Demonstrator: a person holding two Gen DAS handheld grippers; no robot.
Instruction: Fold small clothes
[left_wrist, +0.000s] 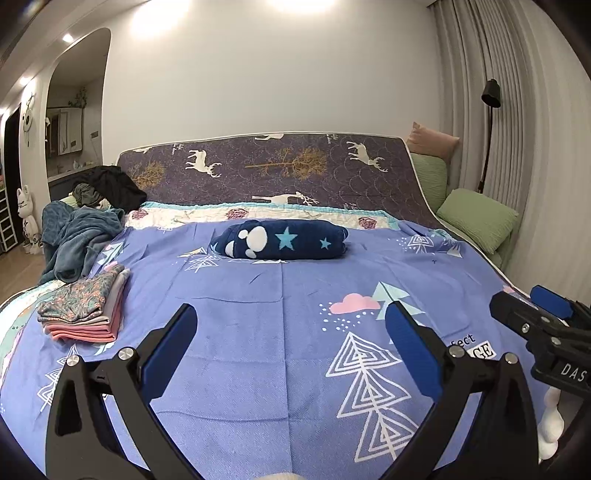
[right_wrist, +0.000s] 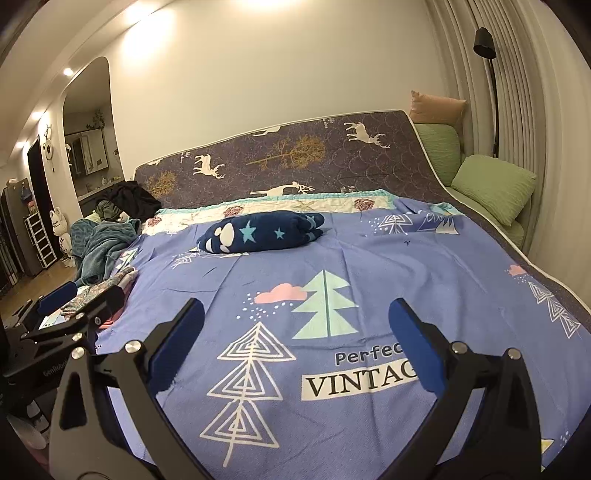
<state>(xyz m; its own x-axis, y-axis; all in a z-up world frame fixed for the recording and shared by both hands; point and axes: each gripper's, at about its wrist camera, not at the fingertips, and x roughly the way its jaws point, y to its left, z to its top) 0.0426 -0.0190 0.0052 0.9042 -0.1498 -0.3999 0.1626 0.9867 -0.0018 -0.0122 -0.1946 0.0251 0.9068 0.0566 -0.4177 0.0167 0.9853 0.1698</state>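
Both the left gripper (left_wrist: 291, 332) and right gripper (right_wrist: 295, 328) hover spread and empty over the bed (left_wrist: 280, 295), so reaching for the heaped clothes (left_wrist: 79, 236) could knock the folded stack (left_wrist: 83, 308) just beside them.

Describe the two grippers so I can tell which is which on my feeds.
They look alike: the left gripper and right gripper each have black angular arms with silver bolts and blue pads. White lettering shows on each body: "DAS" on the right one, "GenRobo" on the left.
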